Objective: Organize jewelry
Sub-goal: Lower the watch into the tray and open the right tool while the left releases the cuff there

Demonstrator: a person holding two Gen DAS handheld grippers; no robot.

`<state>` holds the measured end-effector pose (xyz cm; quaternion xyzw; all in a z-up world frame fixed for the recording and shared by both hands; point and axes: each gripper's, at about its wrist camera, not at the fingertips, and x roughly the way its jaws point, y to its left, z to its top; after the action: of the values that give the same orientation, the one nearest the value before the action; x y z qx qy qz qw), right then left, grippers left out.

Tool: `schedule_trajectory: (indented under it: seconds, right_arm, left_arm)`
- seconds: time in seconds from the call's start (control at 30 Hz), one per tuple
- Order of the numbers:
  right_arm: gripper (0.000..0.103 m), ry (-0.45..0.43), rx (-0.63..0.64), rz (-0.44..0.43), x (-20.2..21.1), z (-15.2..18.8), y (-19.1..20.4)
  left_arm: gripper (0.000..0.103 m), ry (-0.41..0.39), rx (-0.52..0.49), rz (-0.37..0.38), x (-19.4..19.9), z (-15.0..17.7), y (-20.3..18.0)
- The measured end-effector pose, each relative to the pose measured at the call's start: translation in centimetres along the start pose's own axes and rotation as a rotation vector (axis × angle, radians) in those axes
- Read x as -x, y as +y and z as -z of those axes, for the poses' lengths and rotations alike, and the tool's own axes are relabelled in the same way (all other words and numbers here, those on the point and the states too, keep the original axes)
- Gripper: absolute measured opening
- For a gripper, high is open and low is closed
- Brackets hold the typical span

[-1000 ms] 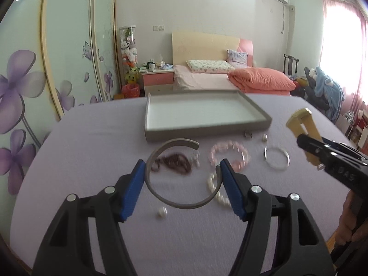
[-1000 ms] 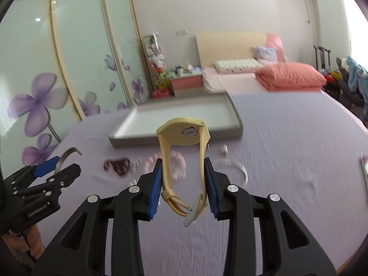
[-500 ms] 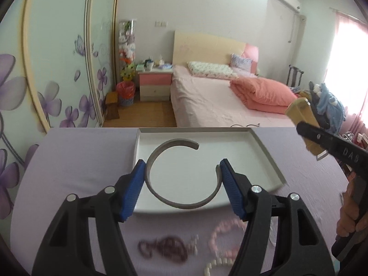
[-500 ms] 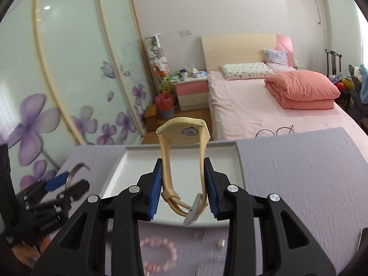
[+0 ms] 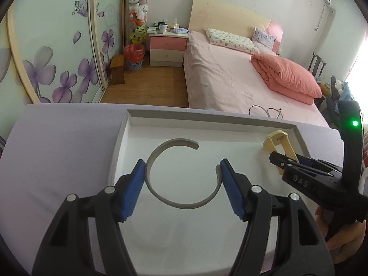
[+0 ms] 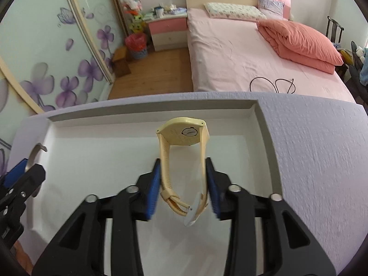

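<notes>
Left wrist view: left gripper low centre, pads pinching a grey open bangle by its two sides, held over the white tray that fills the middle of the frame. Bangle gap turned to the upper right; ring lying roughly flat to the lens, no real long axis. At right edge, right gripper side-on with the yellow watch poking up near the tray's right wall. Right wrist view: right gripper at lower centre, jaws opening, watch standing between the blue pads over the tray; left pad apparently against the strap, right pad blurred, contact hard to tell there. Watch long axis running up the frame, case back at the top facing the lens, buckle end hanging low between the pads. Left gripper and bangle end at left edge, over the tray's left part. Risks, as a judgement: strap springing outward as the jaws part, tipping or rolling the watch toward the right wall; release from a height bouncing it; bangle slipping from its two-point hold and rolling on edge; the two pieces landing tangled if set down too near each other.
</notes>
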<state>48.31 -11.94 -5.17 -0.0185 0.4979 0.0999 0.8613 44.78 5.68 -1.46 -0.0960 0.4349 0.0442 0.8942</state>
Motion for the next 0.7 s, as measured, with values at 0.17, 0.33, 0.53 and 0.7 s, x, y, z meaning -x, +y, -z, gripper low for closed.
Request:
schedule_trajectory:
  seconds: [0.17,0.33,0.53,0.7]
  right_arm:
    - [0.071,-0.053,-0.031,-0.045,2.1,0.5,-1.3]
    - [0.073,-0.131,-0.003,-0.037,4.5,1.1,-2.2]
    - [0.073,-0.192,0.002,-0.032,6.0,1.8,-3.1]
    - [0.073,-0.211,0.010,-0.027,7.2,3.0,-3.9]
  left_arm:
    - [0.065,0.015,0.002,-0.007,-1.5,-0.5,-0.1]
    - [0.065,0.019,0.014,-0.025,-2.6,-0.6,-0.2]
    - [0.067,0.039,0.039,-0.051,-4.5,-1.5,-0.3]
    - [0.088,-0.008,0.074,-0.021,-1.8,-1.6,0.6]
